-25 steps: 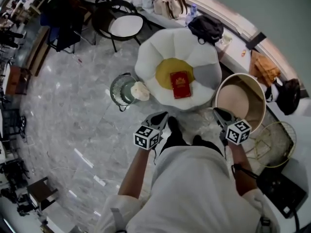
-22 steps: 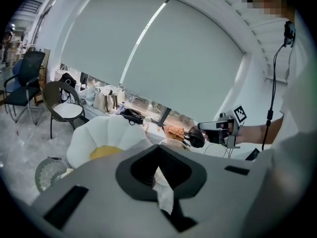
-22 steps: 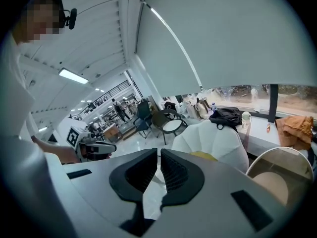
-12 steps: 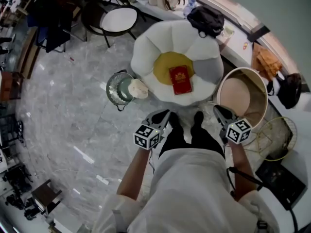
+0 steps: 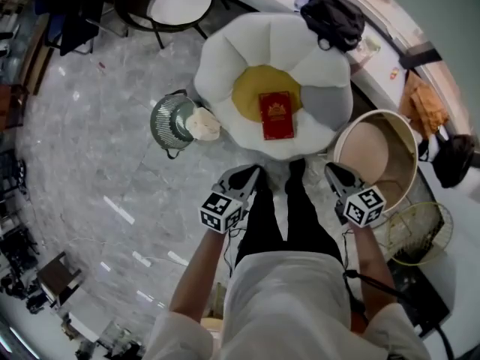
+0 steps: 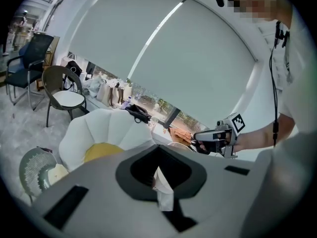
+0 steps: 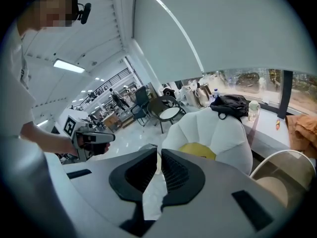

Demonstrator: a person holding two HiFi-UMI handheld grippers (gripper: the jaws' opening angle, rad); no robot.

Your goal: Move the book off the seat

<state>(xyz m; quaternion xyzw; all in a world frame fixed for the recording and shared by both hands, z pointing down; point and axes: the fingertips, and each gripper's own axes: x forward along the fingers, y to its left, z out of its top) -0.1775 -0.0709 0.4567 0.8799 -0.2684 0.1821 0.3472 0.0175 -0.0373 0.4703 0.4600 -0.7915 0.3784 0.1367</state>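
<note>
A red book (image 5: 277, 115) lies flat on the yellow centre of a white flower-shaped seat (image 5: 225, 58) straight ahead in the head view. My left gripper (image 5: 248, 175) is held short of the seat's near edge, left of the person's legs, shut and empty. At the same height on the right, my right gripper (image 5: 332, 173) is also shut with nothing in it. In the left gripper view the seat (image 6: 94, 133) shows past the jaws; the book is hidden there. From the right gripper view I see the seat (image 7: 218, 133) and its yellow cushion (image 7: 198, 150).
A green wire stool with a cream object (image 5: 174, 122) stands left of the seat. A round beige tub (image 5: 375, 156) and a wire basket (image 5: 416, 235) sit to the right. A black bag (image 5: 334, 17) lies on the ledge behind. A dark chair (image 5: 176, 6) stands at the back left.
The view has closed in on the seat: seat and book now sit nearer and more central. Both grippers keep their places at the bottom, still shut.
</note>
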